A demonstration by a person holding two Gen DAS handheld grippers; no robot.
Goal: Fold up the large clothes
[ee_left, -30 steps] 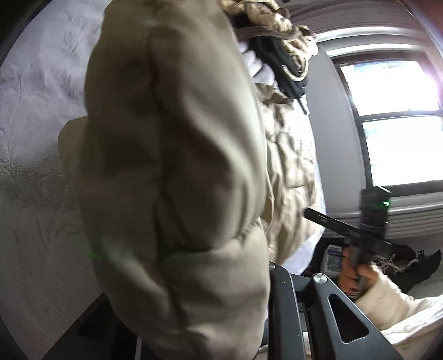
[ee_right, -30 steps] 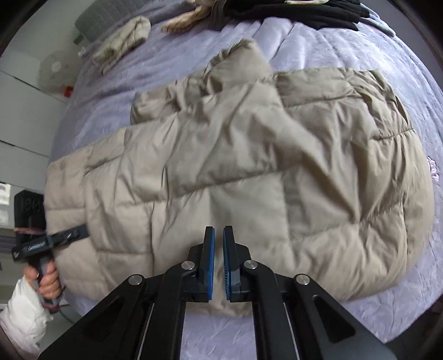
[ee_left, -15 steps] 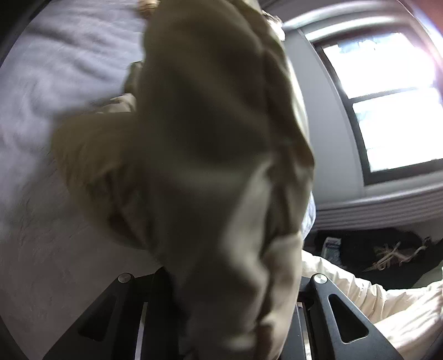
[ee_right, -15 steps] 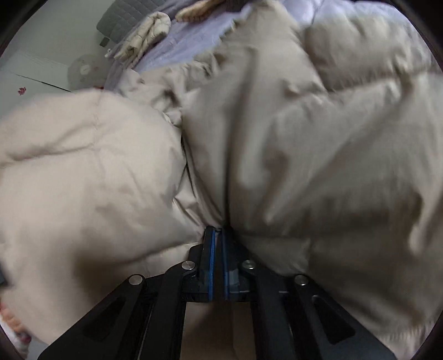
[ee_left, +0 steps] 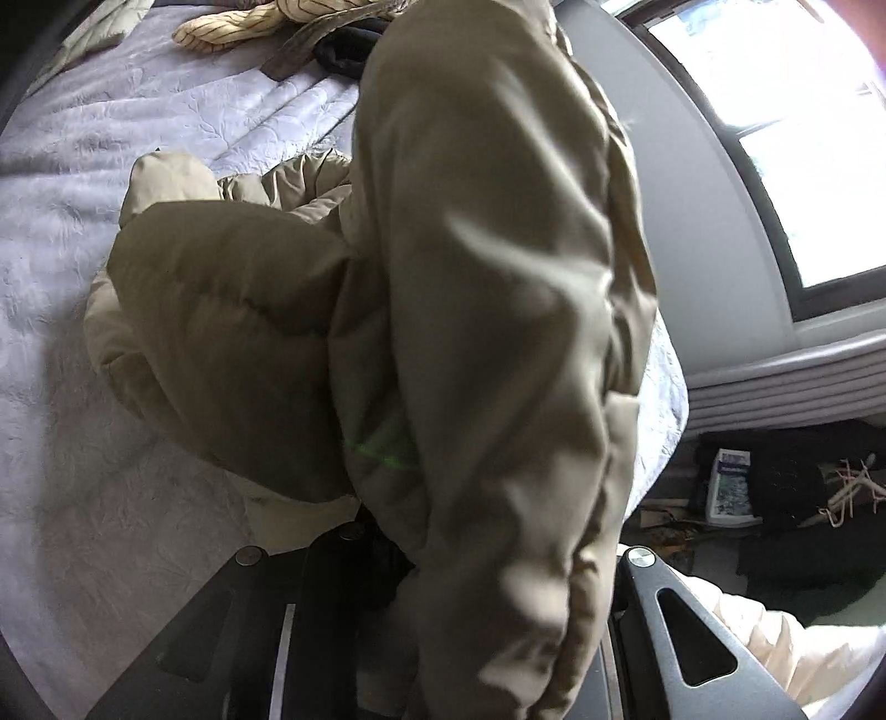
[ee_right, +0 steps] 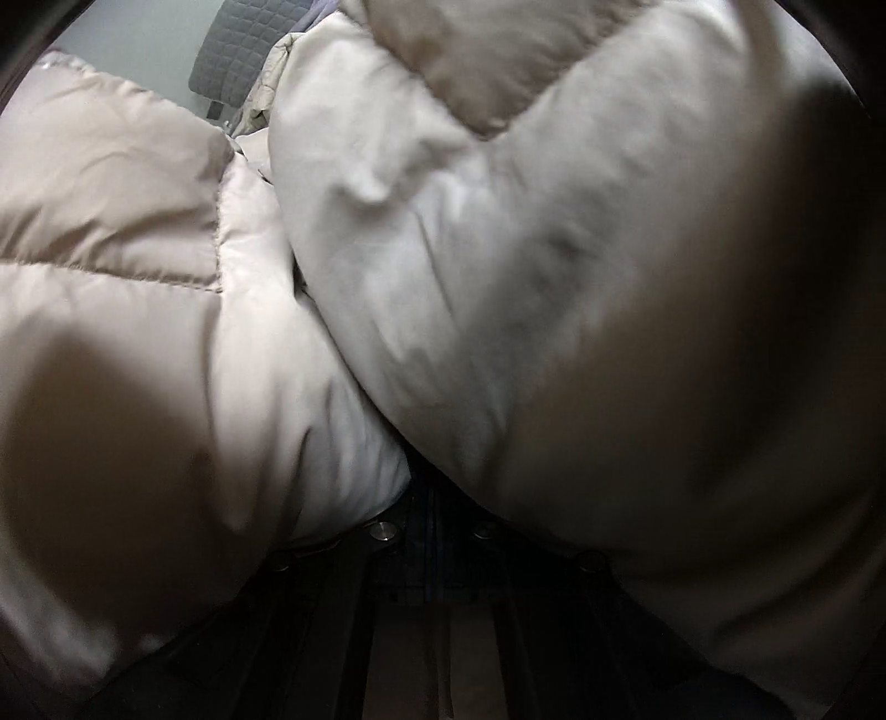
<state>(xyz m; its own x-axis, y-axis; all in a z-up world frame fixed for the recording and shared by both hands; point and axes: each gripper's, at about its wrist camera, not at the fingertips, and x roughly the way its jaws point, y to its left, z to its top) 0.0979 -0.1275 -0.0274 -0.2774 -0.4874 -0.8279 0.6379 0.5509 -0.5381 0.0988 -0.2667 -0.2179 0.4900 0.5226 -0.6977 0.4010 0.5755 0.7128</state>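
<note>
A large beige puffer jacket (ee_left: 487, 288) hangs bunched in front of the left wrist camera, lifted off the lilac bedspread (ee_left: 83, 166). My left gripper (ee_left: 443, 581) is shut on its fabric; the fingertips are buried in the folds. In the right wrist view the same jacket (ee_right: 498, 249) fills the frame in puffy folds. My right gripper (ee_right: 432, 515) is shut on the jacket, its jaws pressed together in shadow under the folds.
Other clothes, a striped cream one (ee_left: 249, 27) and a black one (ee_left: 349, 50), lie at the far end of the bed. A window (ee_left: 803, 138) is on the right, with clutter on the floor (ee_left: 775, 482) below. A grey quilted cushion (ee_right: 243, 50) stands behind.
The jacket lay flat on the bed a second ago with the right gripper above it. Now the right gripper has closed on it and both grippers have lifted it, bunching the fabric.
</note>
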